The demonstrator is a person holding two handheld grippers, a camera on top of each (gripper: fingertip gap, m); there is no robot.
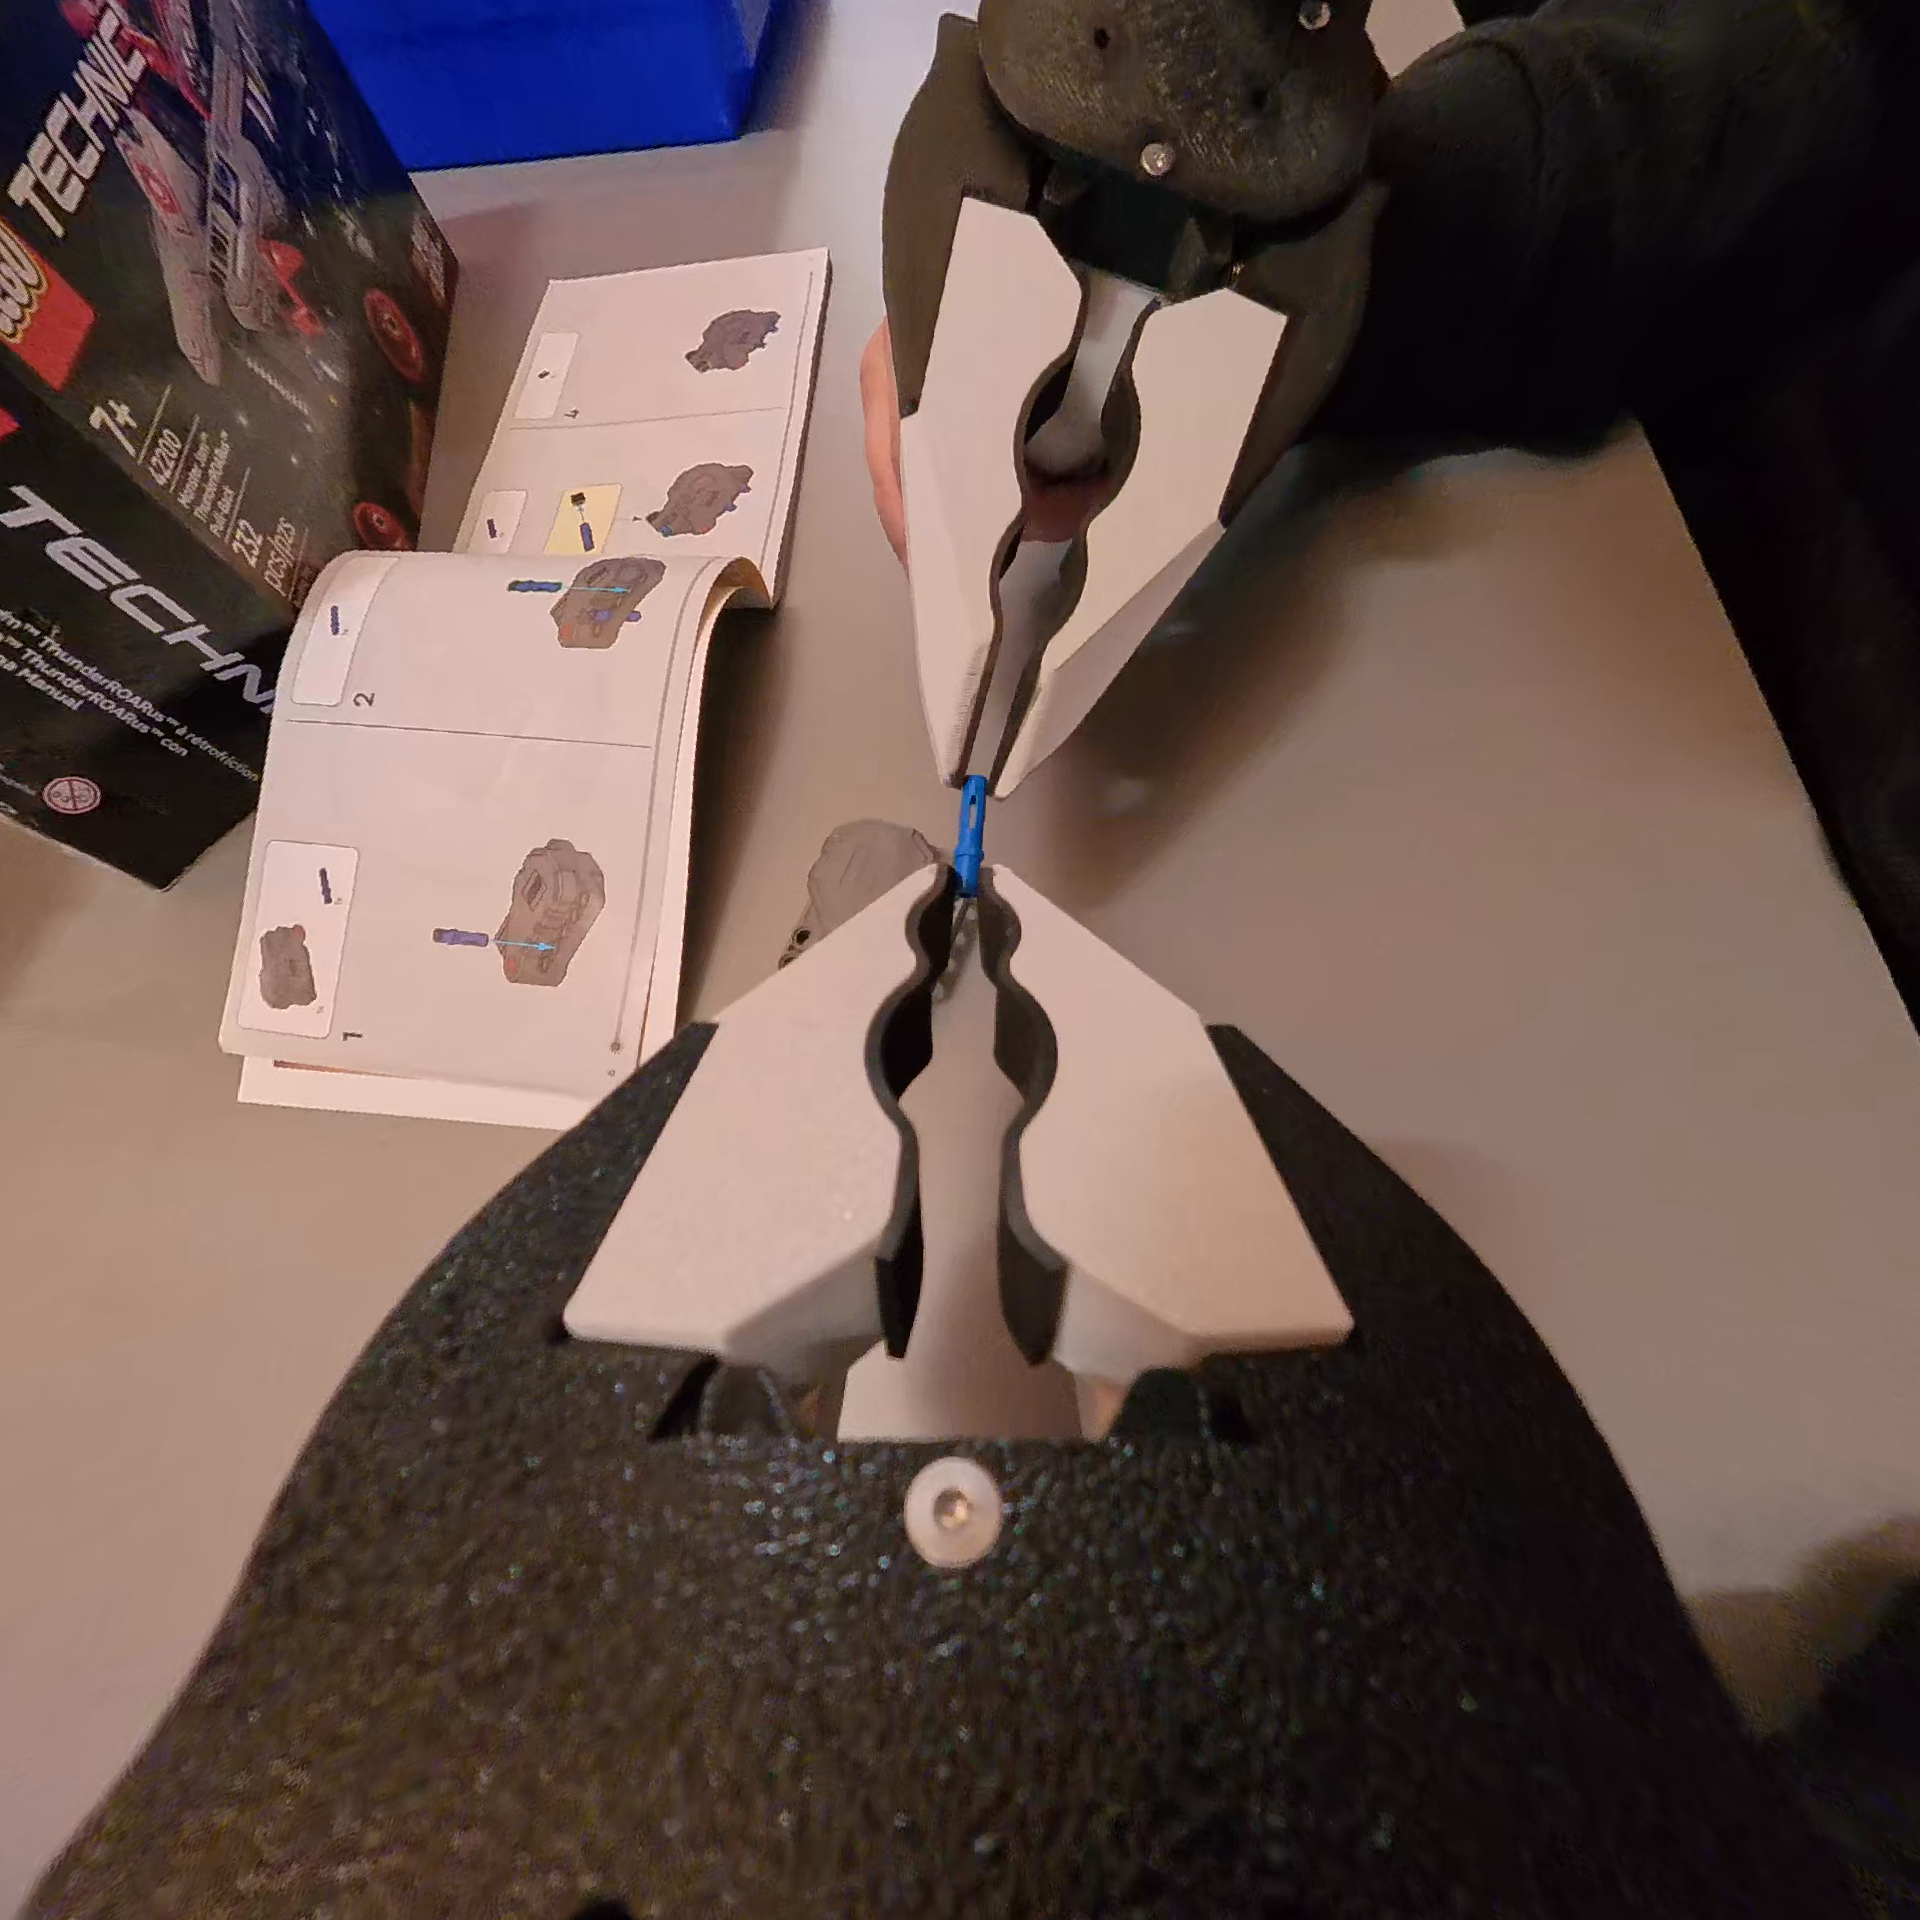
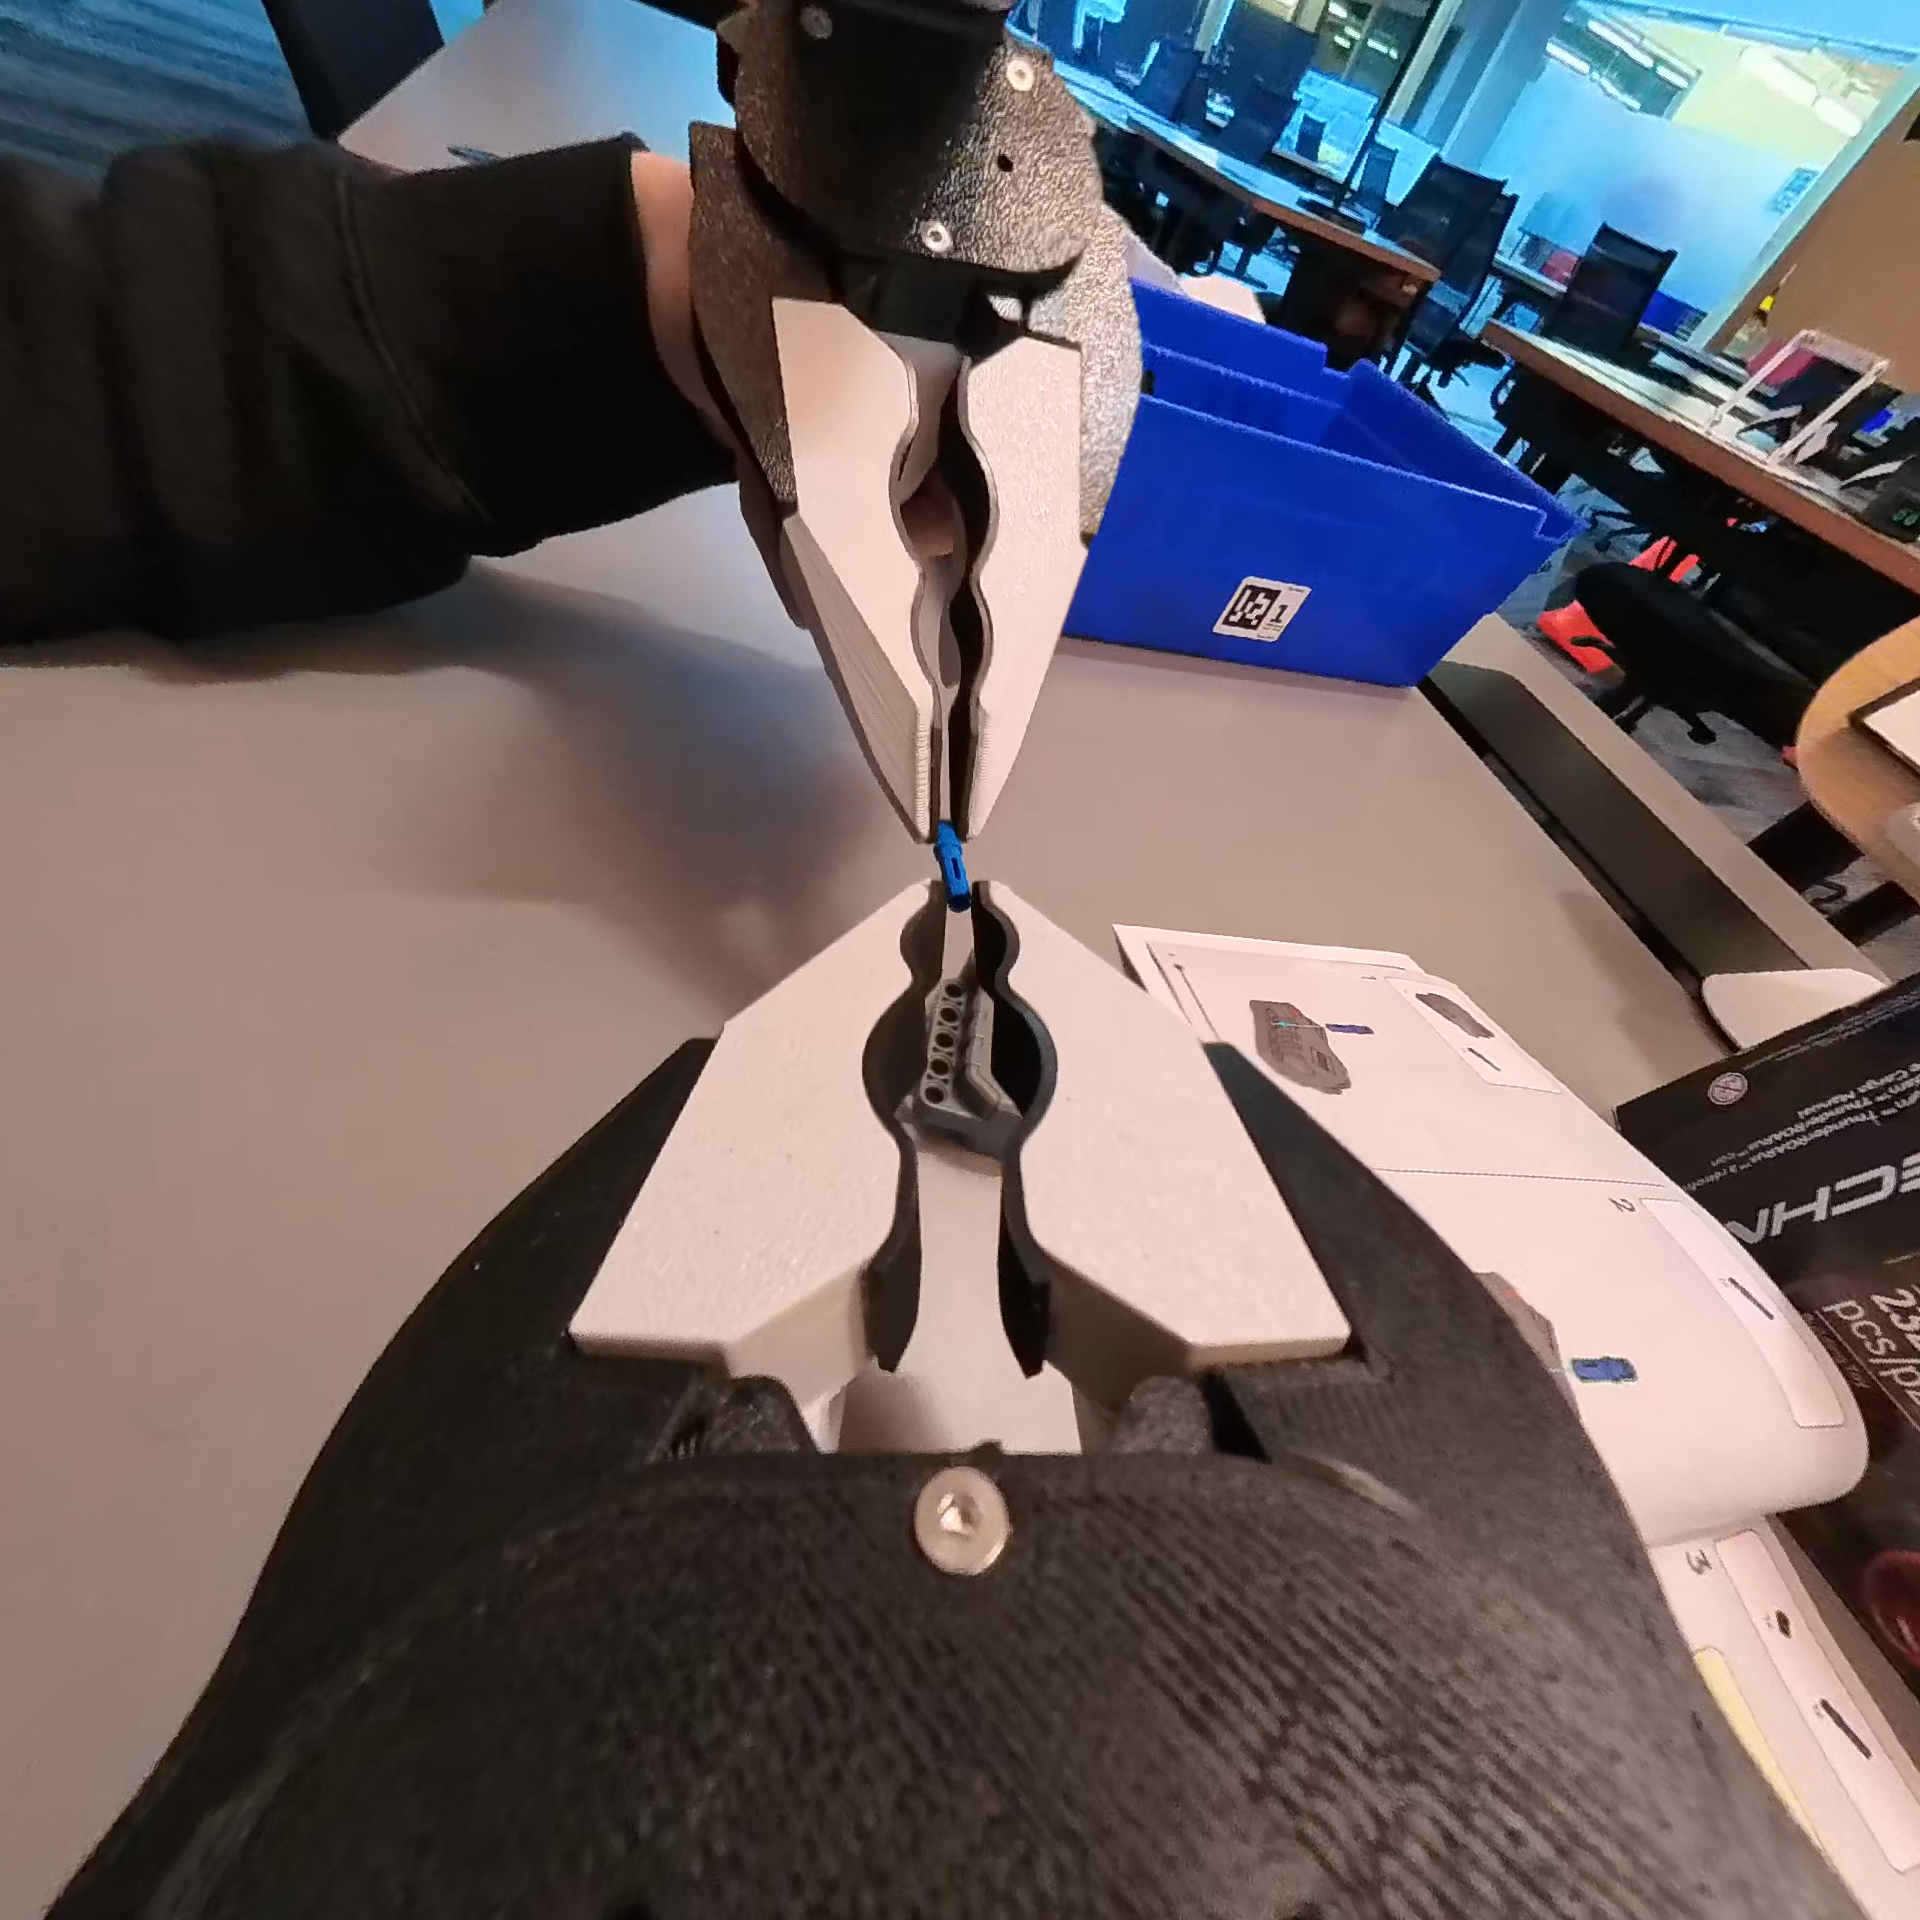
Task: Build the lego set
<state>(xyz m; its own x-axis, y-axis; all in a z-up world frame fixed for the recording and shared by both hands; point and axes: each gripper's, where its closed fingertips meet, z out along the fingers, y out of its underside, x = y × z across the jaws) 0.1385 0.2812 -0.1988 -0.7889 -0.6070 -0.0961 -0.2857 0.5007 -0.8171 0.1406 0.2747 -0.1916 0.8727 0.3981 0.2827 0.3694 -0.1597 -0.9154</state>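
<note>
A small blue pin point(image 1: 969, 831) hangs in the air between my two grippers, which meet tip to tip above the grey table. My left gripper point(image 1: 961, 881) is shut on one end of the pin. My right gripper point(image 2: 956, 896) is shut on the other end point(image 2: 951, 868). The right gripper shows from the front in the left wrist view point(image 1: 977, 781), and the left gripper does so in the right wrist view point(image 2: 945, 829). A grey lego piece with holes point(image 2: 951, 1049) lies on the table below, seen through the finger gap. It is partly hidden in the left wrist view point(image 1: 862, 862).
An open instruction booklet point(image 1: 468, 831) lies on the table point(image 2: 1351, 1049) beside the black lego box point(image 1: 187, 364), whose corner shows at the right point(image 2: 1818, 1143). A blue bin point(image 2: 1299, 520) stands behind. The table's edge point(image 2: 1558, 748) runs along the right. Black sleeves hold both grippers. Left and right tips are no more than a few centimetres apart.
</note>
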